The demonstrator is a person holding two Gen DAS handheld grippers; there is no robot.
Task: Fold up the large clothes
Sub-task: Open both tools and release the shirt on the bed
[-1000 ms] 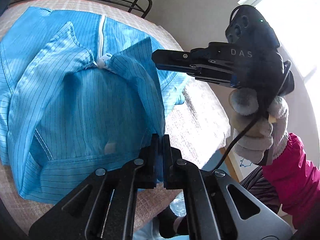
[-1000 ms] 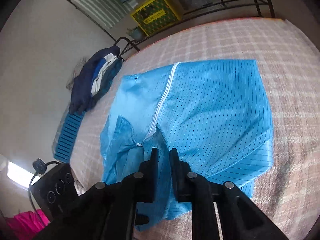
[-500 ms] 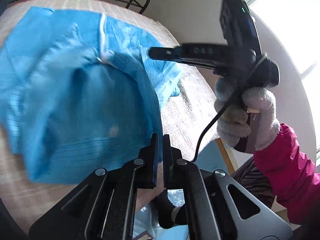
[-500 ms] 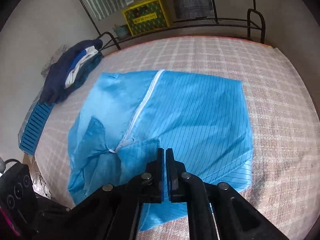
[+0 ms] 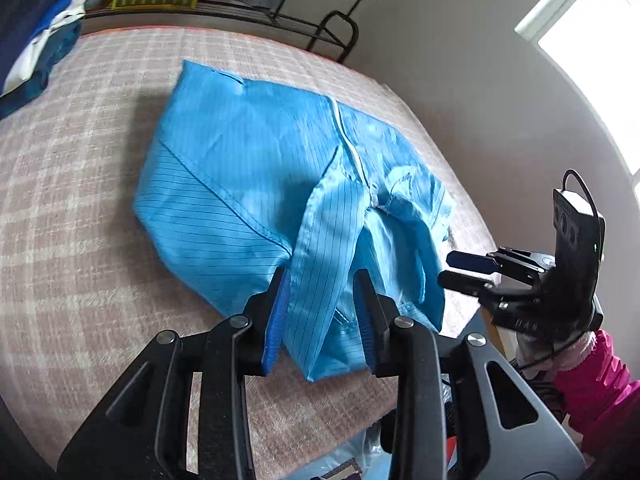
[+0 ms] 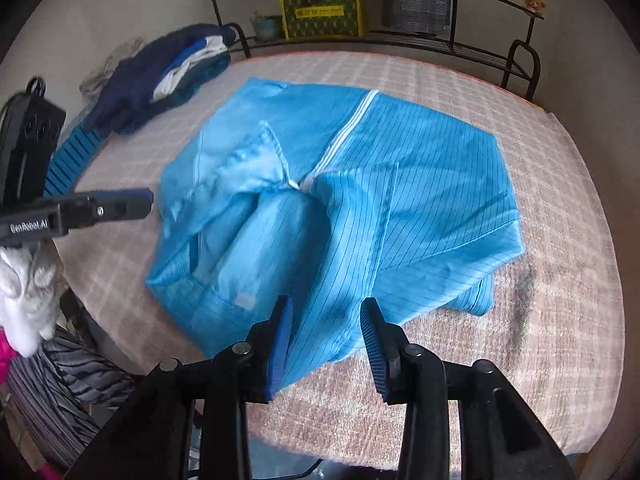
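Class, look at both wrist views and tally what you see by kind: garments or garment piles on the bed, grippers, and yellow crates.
Garments or piles: 2, the blue striped garment and the dark clothes pile
Grippers: 2, left gripper and right gripper
Yellow crates: 1, yellow crate
Total: 5

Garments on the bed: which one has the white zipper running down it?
The light blue pinstriped garment spread mid-bed, right before both grippers; its white zipper runs down the middle. The dark navy clothes pile at the far left edge shows none.

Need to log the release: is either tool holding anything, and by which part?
Nothing is gripped. Both the left tool and right tool are opening, the blue garment's near edge lying loose between their jaws.
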